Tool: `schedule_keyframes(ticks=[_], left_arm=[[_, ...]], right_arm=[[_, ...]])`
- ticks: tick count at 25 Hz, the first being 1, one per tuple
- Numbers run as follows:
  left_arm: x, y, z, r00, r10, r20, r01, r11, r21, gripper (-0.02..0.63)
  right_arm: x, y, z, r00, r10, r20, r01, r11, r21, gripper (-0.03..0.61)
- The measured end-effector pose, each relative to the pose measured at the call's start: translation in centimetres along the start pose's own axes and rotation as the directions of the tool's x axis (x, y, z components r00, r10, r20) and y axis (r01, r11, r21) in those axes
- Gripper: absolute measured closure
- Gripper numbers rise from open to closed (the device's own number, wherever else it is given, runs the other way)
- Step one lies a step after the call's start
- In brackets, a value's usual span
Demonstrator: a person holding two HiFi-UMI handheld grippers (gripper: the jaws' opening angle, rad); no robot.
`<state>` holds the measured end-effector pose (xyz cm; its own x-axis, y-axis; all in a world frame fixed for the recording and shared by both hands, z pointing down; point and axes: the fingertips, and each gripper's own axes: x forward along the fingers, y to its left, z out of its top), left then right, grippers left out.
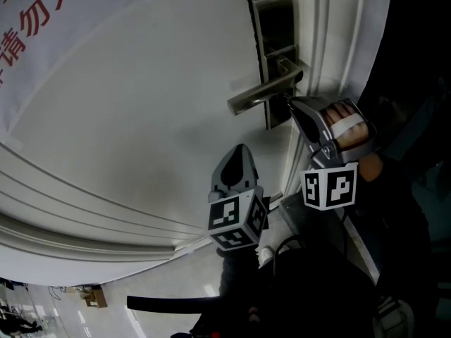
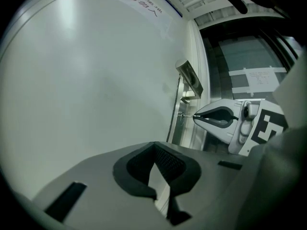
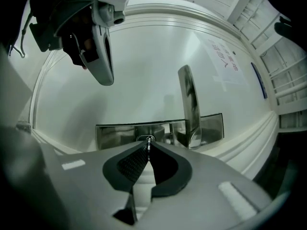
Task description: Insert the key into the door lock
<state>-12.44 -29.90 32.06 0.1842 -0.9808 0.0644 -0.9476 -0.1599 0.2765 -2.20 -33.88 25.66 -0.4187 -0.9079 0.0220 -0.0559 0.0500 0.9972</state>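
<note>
- Up against a white door [image 1: 141, 104], with a red-lettered notice [image 1: 42, 5] toward its far corner and a moulded frame along its latch edge.
- Right gripper [image 3: 147, 147]: pressed together on the key [image 3: 148, 141], pinching it by the head, with the blade poking out past the tips and seen edge-on as a thin upright sliver.
- Directly ahead of those tips, touching or all but touching: the keyhole [image 3: 144, 138], a small round cylinder set in the dark metal lock plate [image 3: 115, 134], just beside the root of the lever handle [image 3: 189, 104].
- Long axis of the key: in line with the jaws and, by the look of it, square to the door face, pointing straight into the cylinder.
- Probably at the mouth of the lock or barely entered; depth of the blade too small to tell in any view.
- Likely next: a straight push along that same axis, with the blade kept level with the slot. Slot direction not readable from here.
- Left gripper [image 2: 154, 147]: tips closed on each other with nothing between them, held off the door face, away from the latch edge and well apart from the plate.
- Nearer by far to the lock: the right, already on station. No part for the left in the push, as far as can be judged.
- Worth watching: the lever jutting out close beside the right gripper, easy to knock during the push.
</note>
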Motion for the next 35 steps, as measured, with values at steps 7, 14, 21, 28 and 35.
schedule_keyframes(ticks=[7,14,21,28,35], left_arm=[[0.03,0.35,-0.29,1.000,-0.005,-0.007,0.005,1.000,0.001,0.612],[0.09,0.37,-0.47,0.999,-0.019,-0.028,0.019,1.000,0.000,0.612],[0.32,0.39,-0.44,1.000,-0.024,-0.020,0.024,1.000,0.003,0.612],[0.40,0.40,-0.62,0.999,-0.024,-0.030,0.024,1.000,-0.004,0.612],[0.44,0.62,-0.53,0.999,-0.023,-0.025,0.023,1.000,-0.006,0.612]], right_arm=[[0.23,-0.03,0.07,1.000,-0.001,-0.011,0.001,1.000,-0.007,0.566],[0.27,0.02,0.10,1.000,-0.002,-0.016,0.002,1.000,-0.008,0.566],[0.30,0.01,0.08,1.000,-0.002,-0.018,0.002,1.000,-0.010,0.566],[0.59,0.03,0.12,1.000,-0.003,-0.017,0.003,1.000,-0.011,0.566],[0.67,0.01,0.15,1.000,-0.001,-0.019,0.001,1.000,-0.014,0.566]])
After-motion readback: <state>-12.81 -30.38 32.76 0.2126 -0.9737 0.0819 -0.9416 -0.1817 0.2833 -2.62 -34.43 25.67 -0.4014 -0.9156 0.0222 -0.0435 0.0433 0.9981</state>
